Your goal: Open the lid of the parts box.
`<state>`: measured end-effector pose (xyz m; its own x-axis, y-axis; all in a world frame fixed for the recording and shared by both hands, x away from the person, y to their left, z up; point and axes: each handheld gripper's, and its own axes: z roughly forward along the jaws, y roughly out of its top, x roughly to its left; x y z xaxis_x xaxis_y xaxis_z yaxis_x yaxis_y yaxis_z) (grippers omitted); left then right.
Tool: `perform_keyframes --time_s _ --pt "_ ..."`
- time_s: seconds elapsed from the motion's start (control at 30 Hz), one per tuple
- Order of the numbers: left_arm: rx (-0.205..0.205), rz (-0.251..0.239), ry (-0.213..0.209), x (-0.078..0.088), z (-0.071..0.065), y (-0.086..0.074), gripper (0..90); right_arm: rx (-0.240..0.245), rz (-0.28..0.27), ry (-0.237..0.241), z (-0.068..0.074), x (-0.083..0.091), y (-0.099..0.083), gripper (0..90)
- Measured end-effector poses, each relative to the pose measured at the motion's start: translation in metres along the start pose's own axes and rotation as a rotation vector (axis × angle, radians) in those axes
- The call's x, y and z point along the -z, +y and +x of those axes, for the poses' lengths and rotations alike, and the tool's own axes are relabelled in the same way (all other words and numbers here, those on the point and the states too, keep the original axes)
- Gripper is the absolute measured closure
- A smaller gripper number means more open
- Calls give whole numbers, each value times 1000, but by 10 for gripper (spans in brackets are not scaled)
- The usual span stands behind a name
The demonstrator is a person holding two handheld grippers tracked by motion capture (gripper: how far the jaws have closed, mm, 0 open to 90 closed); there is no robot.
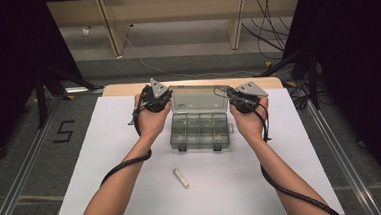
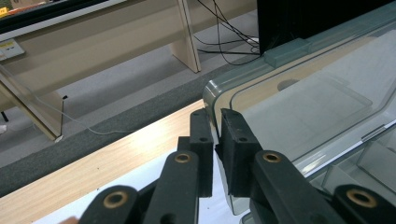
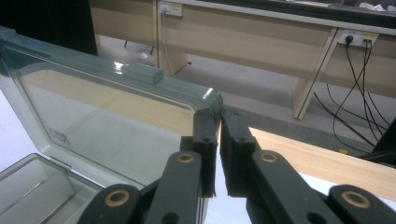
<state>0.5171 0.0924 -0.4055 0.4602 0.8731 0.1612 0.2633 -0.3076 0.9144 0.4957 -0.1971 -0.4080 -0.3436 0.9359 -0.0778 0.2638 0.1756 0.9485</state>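
Observation:
A clear smoky plastic organiser box with several compartments sits on the white mat, its lid raised at the back. My left gripper is shut on the lid's left top corner. My right gripper is shut on the lid's right top corner. In the left gripper view the jaws pinch the rounded edge of the lid, with compartments below. In the right gripper view the jaws clamp the corner of the lid, above a compartment.
A small white stick-shaped object lies on the white mat in front of the box. The wooden table edge runs behind the lid. Cables and bench legs stand on the floor beyond.

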Motion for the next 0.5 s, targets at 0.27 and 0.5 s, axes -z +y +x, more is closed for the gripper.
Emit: perform_keyframes --time_s 0.27,0.5 --pt "4 4 4 -3 1 1 828 -7 -5 6 -1 -4 -1 855" --pt "0 -4 -3 -6 2 1 828 -13 -5 -6 -1 -6 -1 854"
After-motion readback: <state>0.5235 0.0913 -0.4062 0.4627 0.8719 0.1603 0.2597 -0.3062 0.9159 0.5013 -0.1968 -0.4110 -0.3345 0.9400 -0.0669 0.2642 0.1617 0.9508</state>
